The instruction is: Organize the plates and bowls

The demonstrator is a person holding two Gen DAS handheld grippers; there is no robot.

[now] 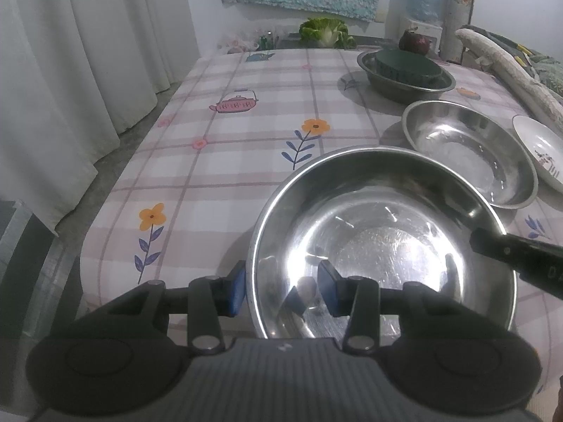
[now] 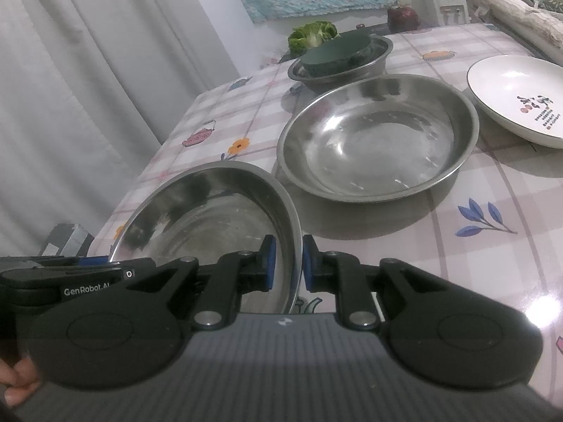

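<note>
Nearest you, a round, shallow steel bowl (image 1: 383,242), polished and mirror-bright inside with fine scratches, sits tilted at the near edge of the surface (image 1: 225,161), a glossy checked cloth printed with flowers and teapots. Your right gripper (image 2: 302,263) is clenched on its thin rolled rim, blue pads either side. Your left gripper (image 1: 281,290) straddles the opposite rim, one pad inside, one outside, not pressing. Just beyond lies a second steel bowl (image 2: 378,137), then a white glazed plate (image 2: 517,98) and a steel bowl holding a dark green disc (image 2: 334,52)
</note>
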